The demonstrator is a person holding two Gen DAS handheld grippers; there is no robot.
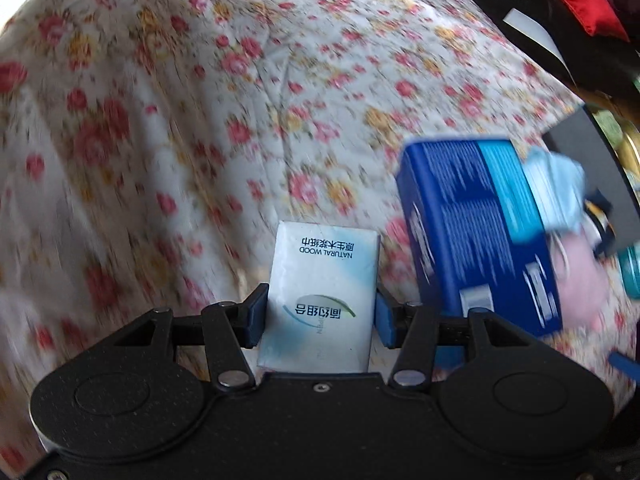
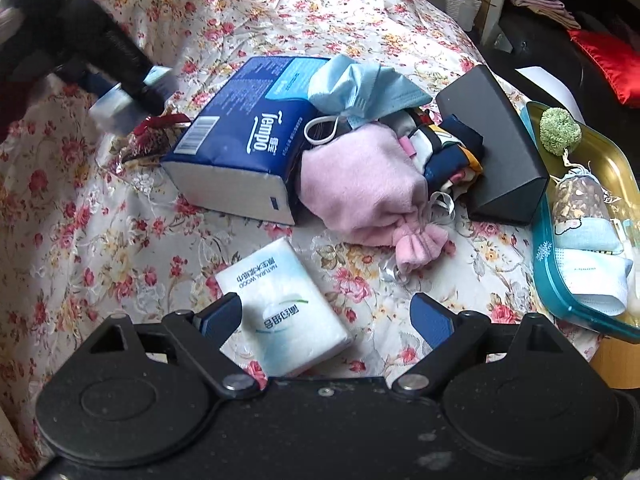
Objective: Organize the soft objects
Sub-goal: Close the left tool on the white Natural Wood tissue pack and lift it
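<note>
Floral tablecloth (image 1: 160,120) everywhere, and my left gripper (image 1: 320,316) is pinching a small tissue pack (image 1: 324,292) at lower centre, while my right gripper (image 2: 324,316) sits spread wide around another tissue pack (image 2: 284,304) lying on the cloth.

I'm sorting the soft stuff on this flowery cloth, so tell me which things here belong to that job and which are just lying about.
Job:
held tissue pack in left gripper
second tissue pack
blue tissue pack
face mask
pink pouch
tray

Lying about:
black box
potted plant
red cushion
</note>
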